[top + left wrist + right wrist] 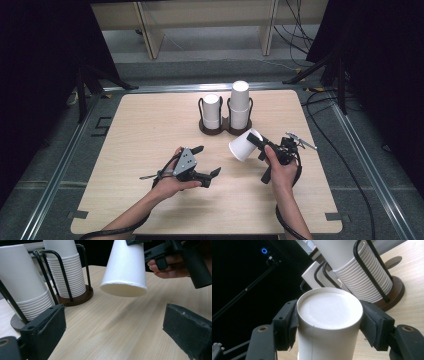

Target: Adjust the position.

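Observation:
A white paper cup (243,145) hangs tilted above the wooden table (150,125), its mouth turned down and to the left. My right gripper (256,141) is shut on the cup near its closed base. In the right gripper view the base of the cup (329,307) sits squeezed between both pads (290,323). My left gripper (207,160) rests low at centre left, open and holding nothing. In the left gripper view its gripper (116,315) stands wide apart, with the cup (125,270) hovering mouth-down just beyond it.
A dark wire holder (220,130) at the table's back centre carries two stacks of upturned white cups, a shorter one (211,111) and a taller one (239,102). Cables (345,165) trail off the right edge. Black curtains flank both sides.

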`<state>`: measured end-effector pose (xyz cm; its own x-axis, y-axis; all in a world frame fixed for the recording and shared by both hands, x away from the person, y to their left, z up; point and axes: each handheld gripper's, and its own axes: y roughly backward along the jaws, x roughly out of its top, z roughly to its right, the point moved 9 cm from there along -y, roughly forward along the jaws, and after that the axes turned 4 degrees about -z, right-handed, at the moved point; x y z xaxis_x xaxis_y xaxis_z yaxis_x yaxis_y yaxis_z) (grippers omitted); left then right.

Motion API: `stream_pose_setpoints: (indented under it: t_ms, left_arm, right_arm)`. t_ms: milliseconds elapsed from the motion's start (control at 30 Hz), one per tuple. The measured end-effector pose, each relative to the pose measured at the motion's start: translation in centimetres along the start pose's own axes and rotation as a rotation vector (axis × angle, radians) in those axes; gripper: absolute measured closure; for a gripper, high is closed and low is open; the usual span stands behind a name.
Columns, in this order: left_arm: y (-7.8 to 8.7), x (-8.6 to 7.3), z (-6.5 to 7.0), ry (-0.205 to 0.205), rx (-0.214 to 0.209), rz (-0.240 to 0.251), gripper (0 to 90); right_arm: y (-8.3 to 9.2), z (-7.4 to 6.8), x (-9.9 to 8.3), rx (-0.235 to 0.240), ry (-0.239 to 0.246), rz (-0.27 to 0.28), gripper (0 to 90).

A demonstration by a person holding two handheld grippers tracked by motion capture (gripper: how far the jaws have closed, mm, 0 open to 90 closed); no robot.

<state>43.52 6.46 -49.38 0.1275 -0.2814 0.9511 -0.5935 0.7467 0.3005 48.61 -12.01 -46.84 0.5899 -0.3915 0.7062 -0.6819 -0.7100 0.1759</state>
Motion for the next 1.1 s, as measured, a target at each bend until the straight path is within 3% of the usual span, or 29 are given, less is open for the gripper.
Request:
stream_pose_setpoints:
  t_ms: [167, 200, 300, 367, 500, 567, 633, 900, 933, 1100]
  left_arm:
    - [-0.5, 0.3, 0.3, 0.001, -0.009, 0.005, 4.1]
    - [-0.7, 0.4, 0.3, 0.002, -0.011, 0.016, 4.1]
    - [-0.9, 0.6, 0.4, -0.002, -0.012, 0.011, 4.1]
    - [-1.2, 0.7, 0.5, 0.005, -0.015, 0.028, 4.1]
    - [-1.5, 0.7, 0.6, -0.007, -0.016, 0.008, 4.1]
    - [-1.8, 0.9, 0.8, -0.003, -0.023, 0.022, 4.0]
    - [-2.0, 0.9, 0.9, -0.008, -0.024, 0.011, 4.0]
    - [-2.9, 1.4, 1.2, -0.017, -0.034, 0.023, 4.0]
    - [-2.9, 1.3, 1.1, -0.03, -0.031, 0.003, 3.9]
    - [-3.3, 1.5, 1.2, -0.037, -0.038, 0.005, 3.8]
  right_arm:
    - [-0.1, -0.2, 0.0, 0.017, -0.057, -0.004, 35.6]
    - [-0.3, 0.1, 0.1, 0.015, -0.026, 0.005, 35.5]
    - [-0.3, -0.1, -0.1, 0.017, -0.074, -0.014, 35.6]
    - [-0.4, 0.0, -0.1, 0.02, -0.068, -0.009, 35.6]
    - [-0.5, -0.2, -0.3, 0.048, -0.095, -0.023, 35.6]
    - [-0.5, -0.4, -0.3, 0.054, -0.116, -0.025, 35.6]
    - [-0.6, -0.5, -0.3, 0.071, -0.111, -0.026, 35.6]
    - [-0.8, -0.3, -0.4, 0.066, -0.112, -0.029, 35.6]
    - [-0.7, -0.2, -0.5, 0.057, -0.105, -0.04, 35.6]
    - [-0.9, -0.5, -0.6, 0.075, -0.148, -0.04, 35.6]
